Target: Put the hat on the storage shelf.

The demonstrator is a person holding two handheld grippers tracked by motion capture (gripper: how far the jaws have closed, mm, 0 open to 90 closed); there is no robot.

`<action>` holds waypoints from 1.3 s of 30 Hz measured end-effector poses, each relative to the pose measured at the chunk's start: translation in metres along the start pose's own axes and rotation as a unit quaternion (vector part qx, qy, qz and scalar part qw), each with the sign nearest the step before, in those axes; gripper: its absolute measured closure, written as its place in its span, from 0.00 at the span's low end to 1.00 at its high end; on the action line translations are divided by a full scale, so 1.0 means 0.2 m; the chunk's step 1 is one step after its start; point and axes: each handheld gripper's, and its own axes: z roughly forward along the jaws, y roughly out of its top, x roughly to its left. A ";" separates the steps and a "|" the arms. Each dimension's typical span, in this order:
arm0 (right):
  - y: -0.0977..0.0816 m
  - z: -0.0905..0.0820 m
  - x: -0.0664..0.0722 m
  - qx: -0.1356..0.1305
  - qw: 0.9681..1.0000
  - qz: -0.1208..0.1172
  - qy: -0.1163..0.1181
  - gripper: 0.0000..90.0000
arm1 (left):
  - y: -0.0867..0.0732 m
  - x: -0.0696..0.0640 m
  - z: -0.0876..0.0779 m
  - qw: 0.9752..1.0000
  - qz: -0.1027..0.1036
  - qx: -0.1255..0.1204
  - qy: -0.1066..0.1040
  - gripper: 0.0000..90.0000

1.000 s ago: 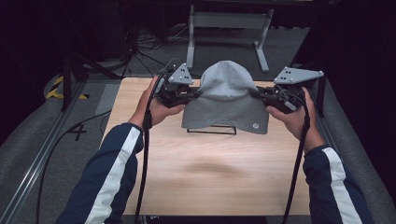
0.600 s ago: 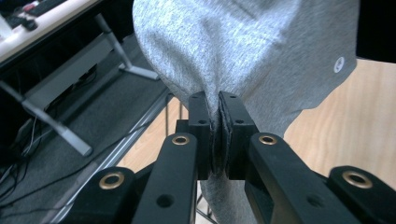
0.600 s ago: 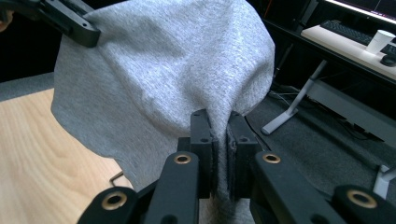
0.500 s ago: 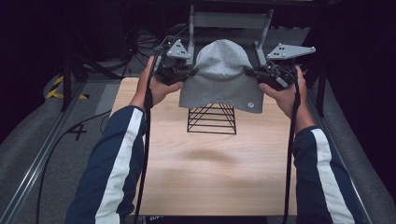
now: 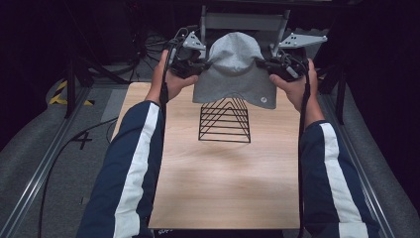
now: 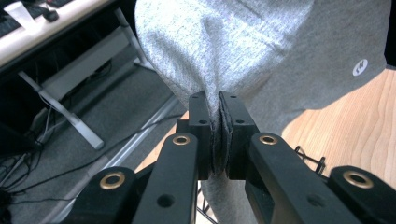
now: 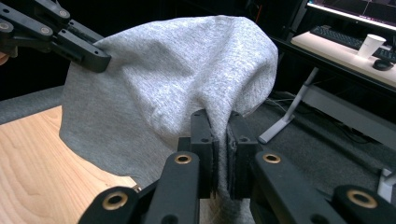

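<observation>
Soft grey knit beanie (image 5: 233, 69) stretched between left claw (image 5: 202, 63) and right claw (image 5: 263, 64), both clamped on its sides, above and just beyond black wire pyramid stand (image 5: 225, 120) on wooden desk (image 5: 223, 183).

No words or numbers can be read. The grey hat (image 6: 261, 51) bears a small round white logo patch (image 6: 360, 67) near its hem, its mark too small to make out; the patch (image 5: 264, 99) shows from above too.
</observation>
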 end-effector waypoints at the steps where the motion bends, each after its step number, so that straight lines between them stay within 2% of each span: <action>1: -0.01 0.01 0.00 0.001 1.000 0.000 0.001 0.94 | -0.01 0.00 0.01 1.000 -0.006 0.000 -0.002 0.94; 5: -0.03 0.03 -0.01 0.005 1.000 0.000 0.004 0.94 | -0.03 0.01 0.03 1.000 -0.005 -0.001 -0.002 0.94; 6: -0.04 0.04 -0.01 0.006 1.000 0.002 0.005 0.94 | -0.04 0.01 0.04 1.000 -0.011 -0.002 -0.008 0.94; 10: -0.09 0.05 -0.01 0.005 1.000 0.009 0.021 0.94 | -0.07 0.00 0.04 1.000 -0.014 0.001 -0.016 0.94; 15: -0.13 0.02 0.03 0.005 0.999 0.000 0.042 0.94 | -0.10 -0.02 -0.01 1.000 -0.011 -0.008 -0.023 0.94; 20: -0.11 -0.03 0.06 -0.001 0.999 -0.007 0.045 0.94 | -0.09 -0.04 -0.09 0.999 -0.010 -0.025 -0.030 0.94; 21: -0.11 -0.03 0.06 -0.001 0.999 -0.007 0.045 0.94 | -0.09 -0.05 -0.10 0.999 -0.004 -0.028 -0.030 0.94; 22: -0.11 -0.04 0.07 -0.006 0.999 -0.006 0.046 0.94 | -0.09 -0.07 -0.11 0.999 -0.004 -0.035 -0.036 0.94; 27: -0.11 -0.06 0.10 -0.008 0.999 -0.011 0.049 0.94 | -0.11 -0.09 -0.13 0.998 0.002 -0.039 -0.040 0.94; 29: -0.11 -0.07 0.11 -0.009 0.999 -0.013 0.050 0.94 | -0.12 -0.10 -0.14 0.998 -0.002 -0.045 -0.048 0.94; 34: -0.14 -0.09 0.13 -0.010 0.998 -0.017 0.055 0.94 | -0.17 -0.12 -0.13 0.998 0.005 -0.038 -0.046 0.94; 39: -0.18 -0.06 0.14 0.000 0.998 -0.018 0.054 0.94 | -0.22 -0.13 -0.08 0.998 -0.002 -0.026 -0.048 0.94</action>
